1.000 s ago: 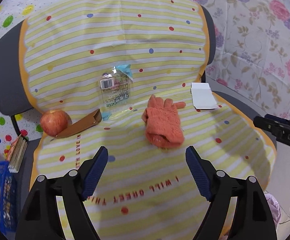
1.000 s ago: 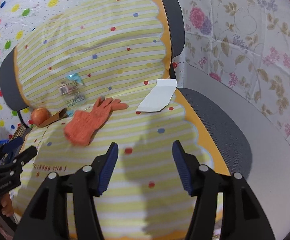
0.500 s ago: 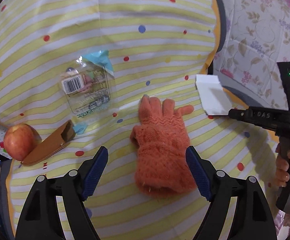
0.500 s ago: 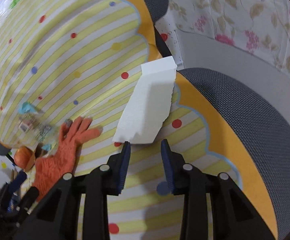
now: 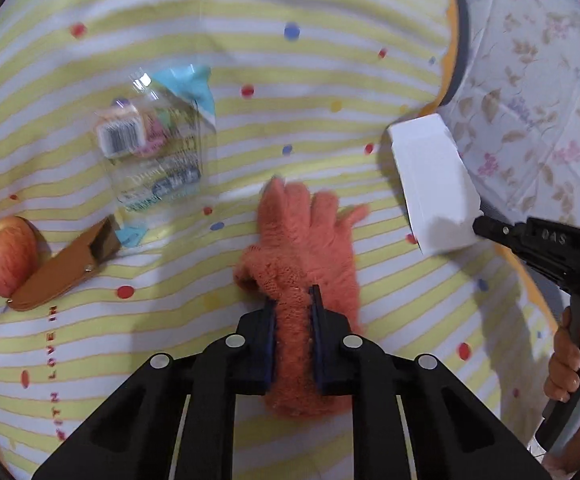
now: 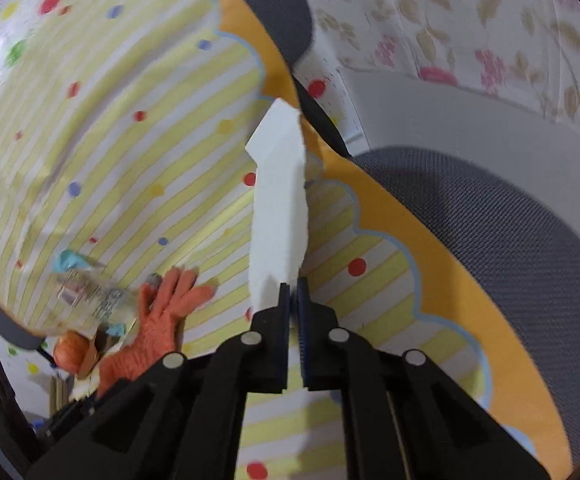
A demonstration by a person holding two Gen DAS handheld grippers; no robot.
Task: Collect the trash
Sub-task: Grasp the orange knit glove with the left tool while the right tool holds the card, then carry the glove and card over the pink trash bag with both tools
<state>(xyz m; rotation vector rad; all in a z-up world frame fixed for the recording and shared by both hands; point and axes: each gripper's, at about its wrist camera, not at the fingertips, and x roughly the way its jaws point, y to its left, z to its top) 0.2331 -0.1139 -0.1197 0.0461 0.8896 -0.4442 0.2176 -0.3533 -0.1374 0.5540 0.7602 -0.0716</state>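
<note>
My right gripper [image 6: 293,286] pinches only the white foam piece's [image 6: 280,208] edge, so it may snap, while my left gripper [image 5: 292,300] clamps the orange glove [image 5: 304,256].

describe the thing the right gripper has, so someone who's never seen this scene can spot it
Start at the chair draped in the yellow-striped, dotted cloth. On the seat, on the side nearest the floral wall, the right gripper is shut on a flat white paper piece, right of the orange glove pinched by the left gripper. It is the only plain white, unprinted thing there.
</note>
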